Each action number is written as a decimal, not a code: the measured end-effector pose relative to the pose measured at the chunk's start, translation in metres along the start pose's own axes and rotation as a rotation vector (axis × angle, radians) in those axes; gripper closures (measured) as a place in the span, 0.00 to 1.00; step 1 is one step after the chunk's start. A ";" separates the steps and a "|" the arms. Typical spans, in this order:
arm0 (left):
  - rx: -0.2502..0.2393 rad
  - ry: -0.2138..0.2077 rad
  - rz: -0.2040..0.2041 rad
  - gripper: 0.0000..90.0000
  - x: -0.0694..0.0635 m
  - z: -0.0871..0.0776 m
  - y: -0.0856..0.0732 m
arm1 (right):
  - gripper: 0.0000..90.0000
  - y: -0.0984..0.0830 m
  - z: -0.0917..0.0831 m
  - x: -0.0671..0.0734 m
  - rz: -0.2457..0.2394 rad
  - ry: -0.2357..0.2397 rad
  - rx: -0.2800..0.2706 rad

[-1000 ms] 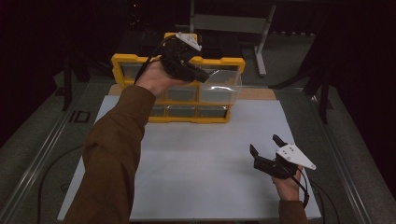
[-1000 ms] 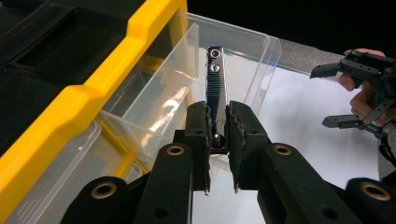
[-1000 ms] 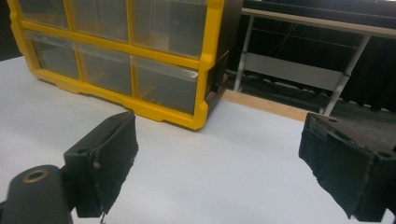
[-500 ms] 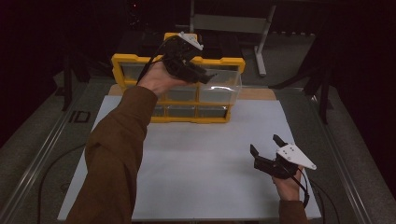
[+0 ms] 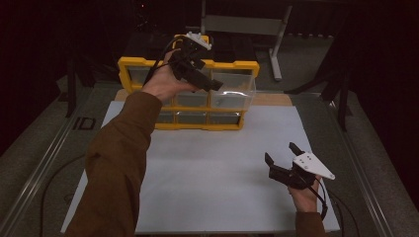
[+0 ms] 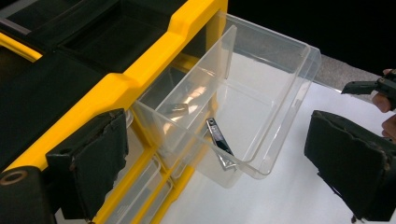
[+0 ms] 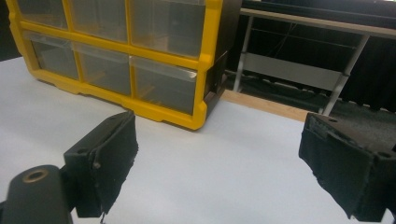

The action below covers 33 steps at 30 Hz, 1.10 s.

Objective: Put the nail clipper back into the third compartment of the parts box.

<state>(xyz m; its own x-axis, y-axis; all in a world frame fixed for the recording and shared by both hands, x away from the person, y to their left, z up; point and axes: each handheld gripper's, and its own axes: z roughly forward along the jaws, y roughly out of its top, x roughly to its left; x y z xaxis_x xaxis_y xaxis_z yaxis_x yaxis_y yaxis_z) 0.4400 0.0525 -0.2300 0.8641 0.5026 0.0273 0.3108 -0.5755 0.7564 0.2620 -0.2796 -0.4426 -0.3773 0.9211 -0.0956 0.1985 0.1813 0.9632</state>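
Observation:
A yellow drawer cabinet (image 5: pixel 133 64) stands at the back of the white table. Its top right clear drawer (image 5: pixel 237 91) is pulled out. My left gripper (image 5: pixel 207 81) hovers over that drawer; its jaws have just been opening and stand open with nothing between the pads. In the left gripper view, a metal nail clipper (image 6: pixel 219 142) lies on the floor of the drawer (image 6: pixel 280 93), below my left gripper (image 6: pixel 219 121). My right gripper (image 5: pixel 279 152) is held open and empty near the table's front right, facing the cabinet (image 7: pixel 205 70).
The white sheet (image 5: pixel 207 168) covers the table between the cabinet and the person's side. The cabinet's other clear drawers (image 7: pixel 163 84) are pushed in. A metal stand (image 5: pixel 276 49) rises behind the table at the right.
The left gripper's jaws have spread apart above the pulled-out drawer. Both hands have stayed where they were.

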 end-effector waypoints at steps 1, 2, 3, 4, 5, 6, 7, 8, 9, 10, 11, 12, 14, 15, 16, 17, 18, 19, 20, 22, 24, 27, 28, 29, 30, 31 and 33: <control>0.000 0.000 0.000 0.08 0.000 0.000 0.000 | 0.12 0.000 0.000 0.000 0.000 0.000 0.000; -0.005 0.005 0.000 0.08 0.000 -0.002 0.000 | 0.12 0.000 0.000 0.000 -0.001 0.001 0.001; -0.006 0.004 0.007 0.08 -0.001 -0.003 -0.001 | 0.12 0.000 0.000 0.000 -0.001 0.001 0.001; -0.010 0.006 0.007 0.08 -0.002 -0.003 -0.001 | 0.12 0.000 0.000 0.000 -0.001 0.000 0.000; -0.010 0.006 0.007 0.08 -0.002 -0.003 -0.001 | 0.12 0.000 0.000 0.000 -0.001 0.000 0.000; -0.011 0.009 0.013 0.08 -0.002 -0.005 -0.002 | 0.12 0.000 0.000 -0.001 0.002 0.000 0.001; -0.011 0.009 0.013 0.08 -0.002 -0.005 -0.002 | 0.12 0.000 0.000 -0.001 0.002 0.000 0.001; -0.015 0.009 0.015 0.08 -0.001 -0.007 -0.002 | 0.12 0.000 0.000 -0.001 0.003 0.000 0.000; -0.015 0.009 0.015 0.08 -0.001 -0.007 -0.002 | 0.12 0.000 0.000 -0.001 0.003 0.000 0.000; -0.016 0.010 0.015 0.08 -0.001 -0.008 -0.002 | 0.12 0.000 0.000 -0.001 0.006 0.000 -0.001; -0.022 0.010 0.014 0.08 0.000 -0.008 -0.002 | 0.12 0.000 0.000 -0.001 0.005 0.000 -0.001; -0.024 0.011 0.014 0.08 0.001 -0.009 -0.002 | 0.12 0.000 0.001 -0.001 0.006 0.000 0.001; -0.025 0.016 0.013 0.08 0.002 -0.010 -0.003 | 0.12 -0.001 0.002 -0.001 0.007 0.000 0.005; -0.030 0.015 0.008 0.08 0.003 -0.011 -0.003 | 0.12 -0.001 0.002 0.000 0.005 0.000 0.005; -0.030 0.014 0.009 0.08 0.002 -0.011 -0.004 | 0.12 -0.001 0.002 0.000 0.003 0.001 0.005; -0.030 0.014 0.009 0.08 0.002 -0.011 -0.004 | 0.12 -0.001 0.002 0.000 0.003 0.001 0.005; -0.030 0.013 0.012 0.08 0.002 -0.011 -0.004 | 0.12 -0.001 0.002 0.000 0.004 0.001 0.004; -0.030 0.011 0.017 0.08 0.001 -0.011 -0.004 | 0.12 0.000 0.002 0.000 0.005 0.001 0.004; -0.030 0.011 0.017 0.08 0.001 -0.011 -0.004 | 0.12 0.000 0.002 0.000 0.005 0.001 0.004; -0.037 0.004 0.021 0.08 0.001 -0.010 -0.003 | 0.12 -0.002 0.001 -0.001 0.011 -0.003 0.007; -0.039 0.004 0.021 0.08 0.001 -0.010 -0.003 | 0.12 -0.003 0.002 -0.001 0.014 -0.005 0.014; -0.038 0.008 0.023 0.08 0.002 -0.010 -0.004 | 0.12 -0.003 0.003 0.000 0.012 -0.002 0.017; -0.036 0.008 0.029 0.08 0.001 -0.010 -0.005 | 0.12 -0.004 0.004 0.000 0.008 -0.001 0.019; -0.036 0.008 0.029 0.08 0.001 -0.010 -0.005 | 0.12 -0.004 0.004 0.000 0.008 -0.001 0.019; -0.035 0.009 0.035 0.08 0.000 -0.011 -0.006 | 0.12 -0.004 0.004 0.001 0.009 0.000 0.021; -0.035 0.009 0.035 0.08 0.000 -0.011 -0.006 | 0.12 -0.004 0.004 0.001 0.009 0.000 0.021; -0.035 0.010 0.050 0.08 -0.003 -0.014 -0.006 | 0.12 -0.004 0.005 0.002 0.001 0.003 0.023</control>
<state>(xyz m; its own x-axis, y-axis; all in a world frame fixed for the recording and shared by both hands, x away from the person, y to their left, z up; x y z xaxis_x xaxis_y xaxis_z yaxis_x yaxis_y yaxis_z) 0.4300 0.0639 -0.2256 0.8742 0.4801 0.0723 0.2529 -0.5773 0.7764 0.2646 -0.2771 -0.4483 -0.3794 0.9205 -0.0940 0.2198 0.1883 0.9572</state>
